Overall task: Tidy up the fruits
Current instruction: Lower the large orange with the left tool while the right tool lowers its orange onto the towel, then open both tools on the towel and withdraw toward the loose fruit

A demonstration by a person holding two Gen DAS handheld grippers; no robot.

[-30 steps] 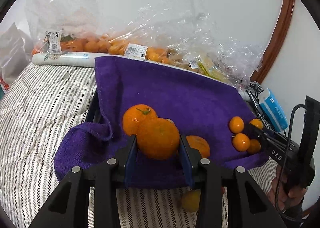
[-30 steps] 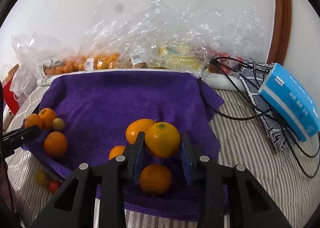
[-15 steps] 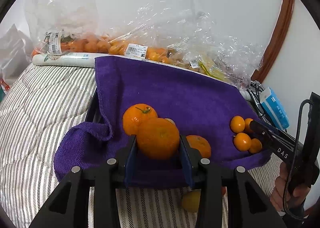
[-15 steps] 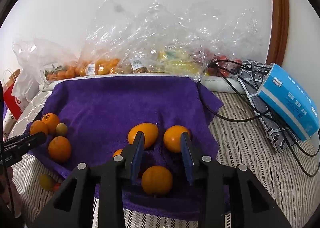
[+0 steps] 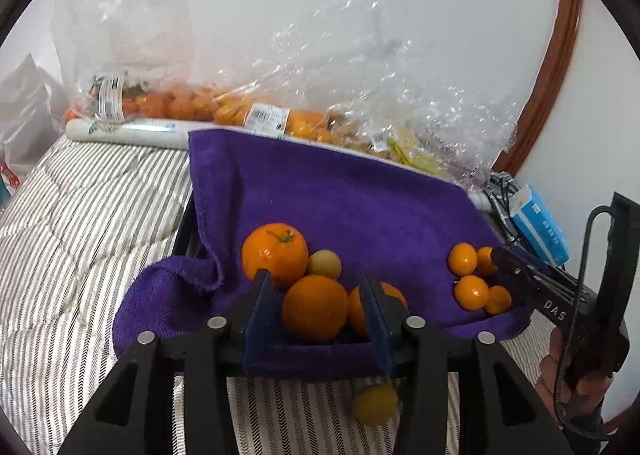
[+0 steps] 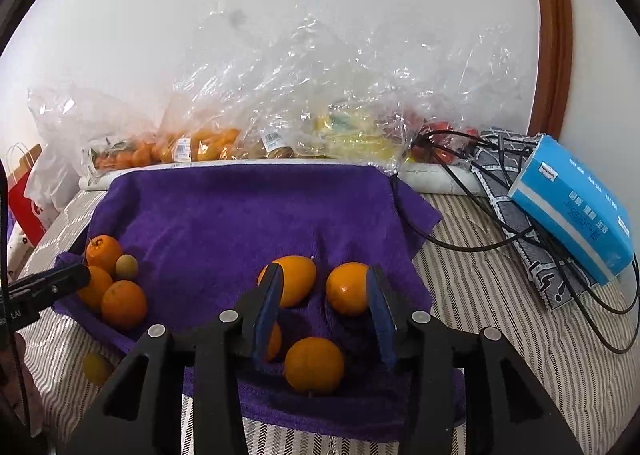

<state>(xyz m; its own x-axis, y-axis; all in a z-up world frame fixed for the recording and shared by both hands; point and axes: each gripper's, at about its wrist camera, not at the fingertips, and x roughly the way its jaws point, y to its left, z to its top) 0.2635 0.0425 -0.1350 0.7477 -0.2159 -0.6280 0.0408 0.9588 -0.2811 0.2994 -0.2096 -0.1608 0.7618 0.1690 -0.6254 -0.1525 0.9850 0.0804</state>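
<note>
A purple towel (image 5: 360, 199) (image 6: 224, 223) lies on a striped quilt and bears two groups of oranges. My left gripper (image 5: 316, 283) is open; an orange (image 5: 315, 308) rests on the towel between its fingers, beside a stemmed orange (image 5: 275, 254), a small pale fruit (image 5: 325, 264) and another orange (image 5: 356, 309). My right gripper (image 6: 322, 281) is open over the right group: an oval orange (image 6: 294, 280), a round orange (image 6: 347, 288) by the right finger, and an orange (image 6: 315, 365) below. The right gripper also shows in the left wrist view (image 5: 496, 257).
Clear plastic bags of fruit (image 6: 280, 111) line the white wall behind the towel. A blue tissue box (image 6: 576, 207) and black cables (image 6: 480, 191) lie at right. A yellow fruit (image 5: 374, 403) sits on the quilt off the towel's front edge. A red paper bag (image 6: 24, 195) stands at left.
My left gripper opened and let its orange down onto the towel beside the stemmed orange. My right gripper, which released its orange earlier, has opened wider and drawn back slightly.
</note>
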